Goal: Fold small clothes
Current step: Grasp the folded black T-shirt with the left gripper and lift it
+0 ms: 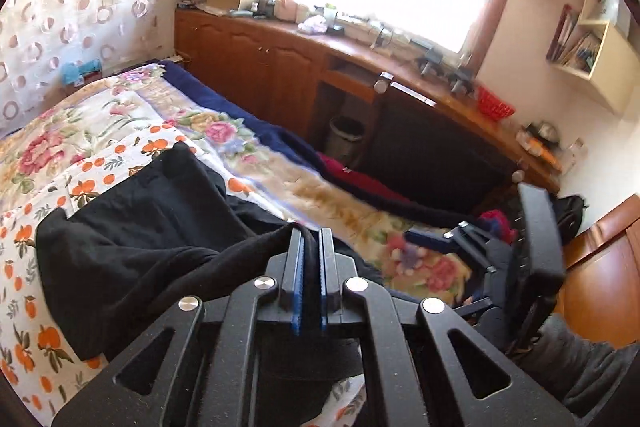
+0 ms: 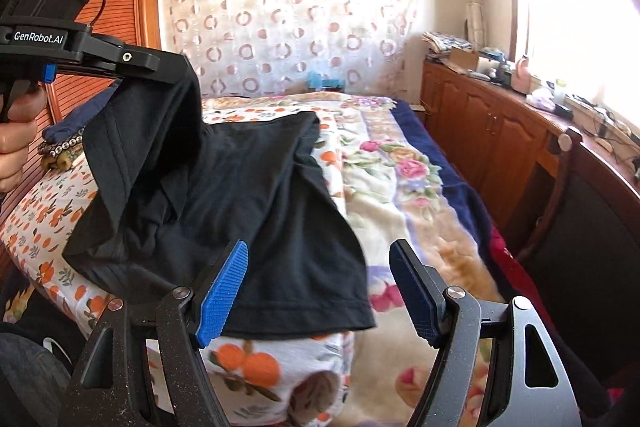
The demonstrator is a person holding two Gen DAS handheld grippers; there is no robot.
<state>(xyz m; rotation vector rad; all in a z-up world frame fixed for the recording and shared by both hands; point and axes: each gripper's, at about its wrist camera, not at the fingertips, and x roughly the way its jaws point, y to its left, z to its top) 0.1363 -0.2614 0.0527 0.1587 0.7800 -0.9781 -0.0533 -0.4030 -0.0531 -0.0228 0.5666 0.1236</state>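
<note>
Black T-shirt [image 2: 224, 187] lies half-lifted off the bed [image 2: 400, 195]: your left gripper [image 1: 308, 239] pinches one edge (thin bite), right gripper [image 2: 320, 291] gapes empty. Tug hard and the fabric slips free.

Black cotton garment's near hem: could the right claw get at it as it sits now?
Probably yes. The right claw is open, the black cotton garment has its hem lying between its blue pads, and nothing blocks it.
</note>
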